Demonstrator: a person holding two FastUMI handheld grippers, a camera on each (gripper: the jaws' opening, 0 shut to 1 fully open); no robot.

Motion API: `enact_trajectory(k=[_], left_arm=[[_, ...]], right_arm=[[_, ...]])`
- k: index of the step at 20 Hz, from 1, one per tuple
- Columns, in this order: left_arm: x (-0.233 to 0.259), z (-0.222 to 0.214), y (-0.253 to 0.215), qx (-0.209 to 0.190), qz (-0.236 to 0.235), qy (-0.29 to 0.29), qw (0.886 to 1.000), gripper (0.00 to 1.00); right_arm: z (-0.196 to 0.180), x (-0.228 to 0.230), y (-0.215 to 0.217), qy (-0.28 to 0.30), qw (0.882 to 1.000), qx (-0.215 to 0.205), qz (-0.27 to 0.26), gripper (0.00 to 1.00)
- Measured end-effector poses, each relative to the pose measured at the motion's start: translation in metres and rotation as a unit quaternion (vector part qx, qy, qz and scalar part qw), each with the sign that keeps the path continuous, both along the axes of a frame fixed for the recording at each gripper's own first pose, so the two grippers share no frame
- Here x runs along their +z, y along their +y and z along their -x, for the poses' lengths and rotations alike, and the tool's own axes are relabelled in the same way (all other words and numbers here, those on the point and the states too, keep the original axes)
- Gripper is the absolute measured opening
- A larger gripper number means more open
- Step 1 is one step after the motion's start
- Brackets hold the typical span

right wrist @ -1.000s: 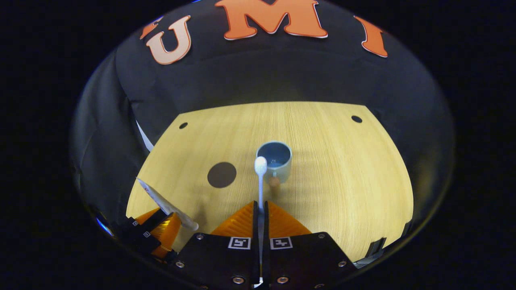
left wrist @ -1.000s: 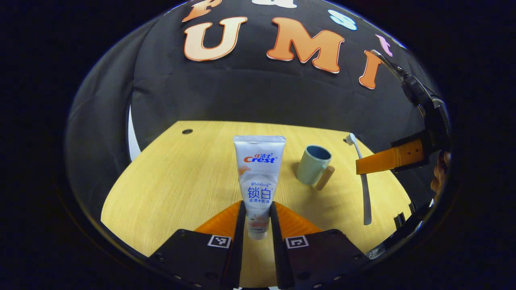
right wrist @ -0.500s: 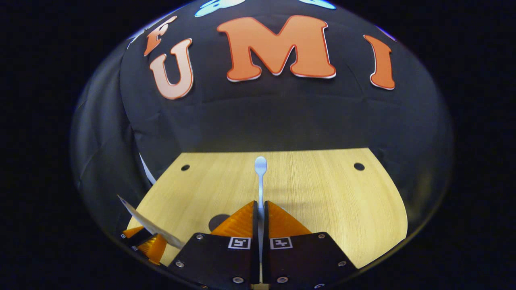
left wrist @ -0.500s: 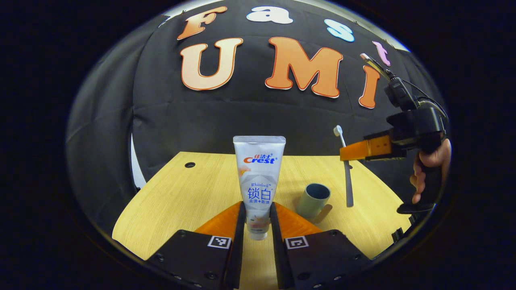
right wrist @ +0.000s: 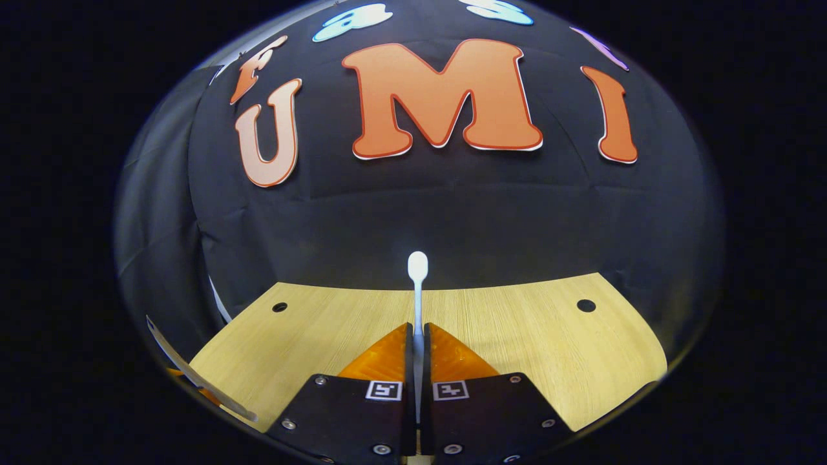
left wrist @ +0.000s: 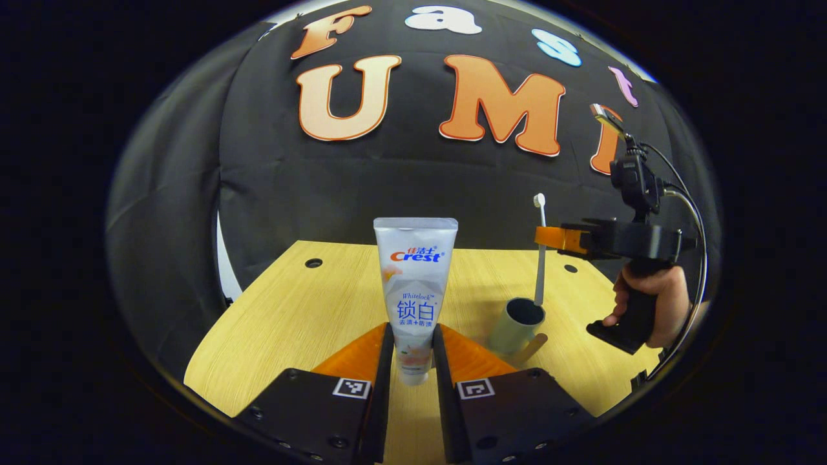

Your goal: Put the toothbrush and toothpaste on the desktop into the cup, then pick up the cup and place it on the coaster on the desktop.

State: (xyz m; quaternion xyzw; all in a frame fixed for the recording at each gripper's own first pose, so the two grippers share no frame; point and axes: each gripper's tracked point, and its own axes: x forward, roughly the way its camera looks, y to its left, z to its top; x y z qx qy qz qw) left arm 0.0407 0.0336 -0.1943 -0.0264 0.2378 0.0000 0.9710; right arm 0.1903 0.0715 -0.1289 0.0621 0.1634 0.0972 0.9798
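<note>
Above the cup (left wrist: 515, 326), the right gripper (left wrist: 548, 237) pinches the upright toothbrush (left wrist: 539, 252).

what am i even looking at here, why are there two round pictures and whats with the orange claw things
These are two handheld grippers, each worked by a person, not a robot arm. Each carries a fisheye camera that looks forward along its own two fingers, hence the two round pictures.

In the left gripper view, the left gripper is shut on a toothpaste tube, held upright. Farther off, a hand holds the right gripper, which clamps a toothbrush upright, bristle end up, with its lower end at the mouth of a cup standing on the wooden desktop.

The right gripper view looks along that toothbrush from the right gripper toward the booth's wall.
</note>
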Motion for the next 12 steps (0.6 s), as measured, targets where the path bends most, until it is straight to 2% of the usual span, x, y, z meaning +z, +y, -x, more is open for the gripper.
enact_trajectory(k=[4,12], left_arm=[[-0.009,-0.009,0.004,0.004,-0.001,0.006,1.000,0.34],[0.003,-0.016,0.011,0.000,-0.018,-0.011,1.000,0.34]], right_arm=[[-0.007,-0.020,0.010,-0.004,1.000,0.003,0.020,0.03],[-0.004,-0.058,0.010,-0.003,0.999,0.001,0.047,0.05]])
